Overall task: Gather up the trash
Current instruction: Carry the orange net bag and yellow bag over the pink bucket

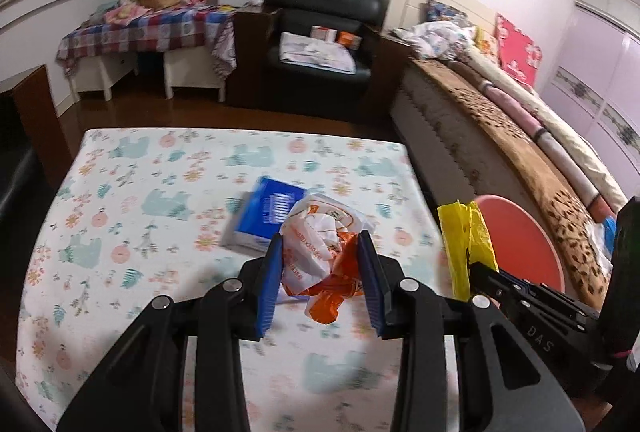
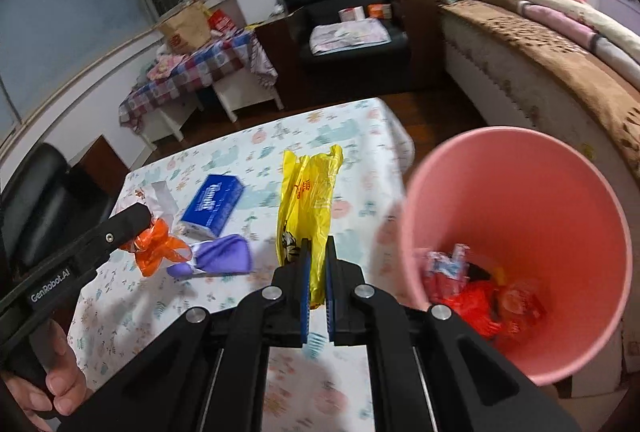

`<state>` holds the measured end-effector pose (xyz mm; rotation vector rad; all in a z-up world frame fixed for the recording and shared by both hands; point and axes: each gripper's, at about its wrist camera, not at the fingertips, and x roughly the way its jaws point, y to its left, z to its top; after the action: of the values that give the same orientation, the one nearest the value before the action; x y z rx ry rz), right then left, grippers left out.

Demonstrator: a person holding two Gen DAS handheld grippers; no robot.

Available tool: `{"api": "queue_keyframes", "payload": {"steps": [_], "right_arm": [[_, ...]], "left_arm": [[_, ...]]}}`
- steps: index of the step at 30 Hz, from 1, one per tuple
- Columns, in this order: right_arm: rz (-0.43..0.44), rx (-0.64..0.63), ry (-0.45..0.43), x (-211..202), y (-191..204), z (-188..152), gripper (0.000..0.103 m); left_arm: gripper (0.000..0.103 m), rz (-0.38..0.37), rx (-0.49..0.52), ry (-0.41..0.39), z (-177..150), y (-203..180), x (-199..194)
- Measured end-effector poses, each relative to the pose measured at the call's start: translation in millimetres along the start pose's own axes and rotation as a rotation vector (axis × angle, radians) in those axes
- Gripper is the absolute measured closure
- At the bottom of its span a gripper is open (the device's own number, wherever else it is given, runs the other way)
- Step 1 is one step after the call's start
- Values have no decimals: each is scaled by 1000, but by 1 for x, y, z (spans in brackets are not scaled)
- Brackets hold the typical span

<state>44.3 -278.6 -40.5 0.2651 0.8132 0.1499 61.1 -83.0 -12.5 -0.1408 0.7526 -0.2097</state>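
mid-task: pink bin (image 2: 520, 232) at 3 o'clock already holds wrappers. right gripper (image 2: 318, 264) fingers clamp yellow bag (image 2: 308, 200); left gripper (image 1: 322, 272) fingers pinch crumpled orange-white bag (image 1: 320, 244). purple scrap (image 2: 224, 256), tissue pack (image 2: 212, 204) remain on desk (image 2: 320, 128).

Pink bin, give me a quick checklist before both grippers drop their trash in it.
1. Right gripper clamped on yellow bag: ok.
2. Left gripper gripping crumpled orange and white bag: ok.
3. Pink bin mouth open, with room: ok.
4. Yellow bag over the bin: not ok, still beside it.
5. Table cleared: not ok, purple wrapper remains.
6. Blue tissue box is trash: cannot tell.
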Motion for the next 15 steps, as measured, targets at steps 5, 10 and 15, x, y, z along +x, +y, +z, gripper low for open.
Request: {"api": "queue_keyframes", "payload": {"steps": [5,10,15], "right_arm": [[-39,51,-23,-22,-30,-2,98],[-72,92,-56,-42,-59,-3,97],[-115,118,-73,-54,-84,-6,97]], "left_arm": [[66,-61,48,-15,-4,-29,-5],[66,-114,89,-18,-7,-61,-5],[66,-166,127,-3,-9,-90,2]]}}
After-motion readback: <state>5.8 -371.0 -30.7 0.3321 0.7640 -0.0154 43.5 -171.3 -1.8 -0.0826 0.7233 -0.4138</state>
